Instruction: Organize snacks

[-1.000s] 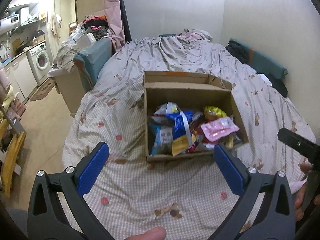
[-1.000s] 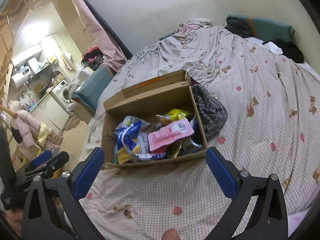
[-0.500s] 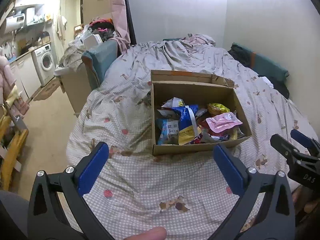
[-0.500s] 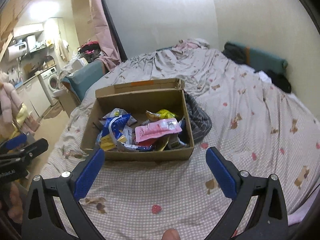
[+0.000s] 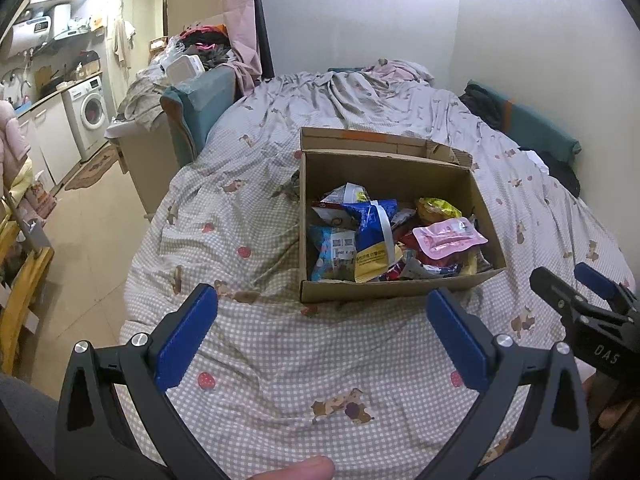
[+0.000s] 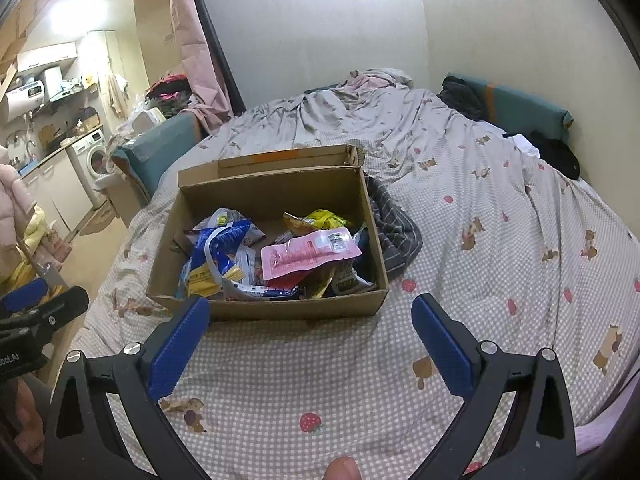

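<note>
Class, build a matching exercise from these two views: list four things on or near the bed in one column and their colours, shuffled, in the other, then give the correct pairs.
Things:
1. flat pouch on top of the snacks
2. cardboard box
3. crinkled packet at the back of the box
4. striped cloth beside the box

Colours:
A. brown
B. dark grey
C. pink
D. yellow

Pairs: 1-C, 2-A, 3-D, 4-B

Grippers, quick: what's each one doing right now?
Left gripper: open, holding nothing, short of the snack box.
Right gripper: open, holding nothing.
</note>
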The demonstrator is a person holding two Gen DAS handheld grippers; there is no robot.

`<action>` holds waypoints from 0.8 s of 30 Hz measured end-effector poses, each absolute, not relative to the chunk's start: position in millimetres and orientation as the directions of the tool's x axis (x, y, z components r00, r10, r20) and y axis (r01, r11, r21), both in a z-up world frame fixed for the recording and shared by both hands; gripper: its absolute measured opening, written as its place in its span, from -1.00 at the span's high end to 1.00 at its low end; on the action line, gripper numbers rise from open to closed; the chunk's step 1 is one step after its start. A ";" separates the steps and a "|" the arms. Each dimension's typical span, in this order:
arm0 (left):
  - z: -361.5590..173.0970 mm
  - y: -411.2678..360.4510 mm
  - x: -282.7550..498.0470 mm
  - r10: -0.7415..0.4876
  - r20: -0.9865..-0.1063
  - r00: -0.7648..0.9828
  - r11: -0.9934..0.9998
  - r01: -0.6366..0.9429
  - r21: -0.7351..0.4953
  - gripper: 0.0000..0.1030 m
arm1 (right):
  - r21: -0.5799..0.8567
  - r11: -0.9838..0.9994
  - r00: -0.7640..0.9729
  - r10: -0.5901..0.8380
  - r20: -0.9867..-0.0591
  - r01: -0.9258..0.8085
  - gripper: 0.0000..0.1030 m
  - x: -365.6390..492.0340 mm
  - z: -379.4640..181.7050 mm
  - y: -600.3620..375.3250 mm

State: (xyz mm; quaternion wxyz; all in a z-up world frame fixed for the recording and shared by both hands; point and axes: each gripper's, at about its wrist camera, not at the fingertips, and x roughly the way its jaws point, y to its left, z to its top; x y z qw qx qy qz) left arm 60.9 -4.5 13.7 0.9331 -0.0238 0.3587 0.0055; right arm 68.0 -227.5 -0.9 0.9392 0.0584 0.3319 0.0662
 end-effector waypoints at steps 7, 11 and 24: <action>12.3 -2.8 61.9 -0.005 -0.677 0.736 0.998 -0.034 -0.045 -1.00 | 0.154 0.984 0.772 0.163 -0.615 -0.085 -1.00 67.9 -0.8 -227.4; 12.0 -3.6 61.5 -0.004 -0.676 0.737 0.999 -0.033 -0.041 -1.00 | 0.153 0.984 0.772 0.163 -0.615 -0.085 -1.00 68.0 -0.9 -227.6; 11.0 -4.1 60.8 -0.001 -0.674 0.738 0.999 -0.036 -0.041 -1.00 | 0.156 0.984 0.774 0.164 -0.612 -0.085 -1.00 67.3 0.6 -229.2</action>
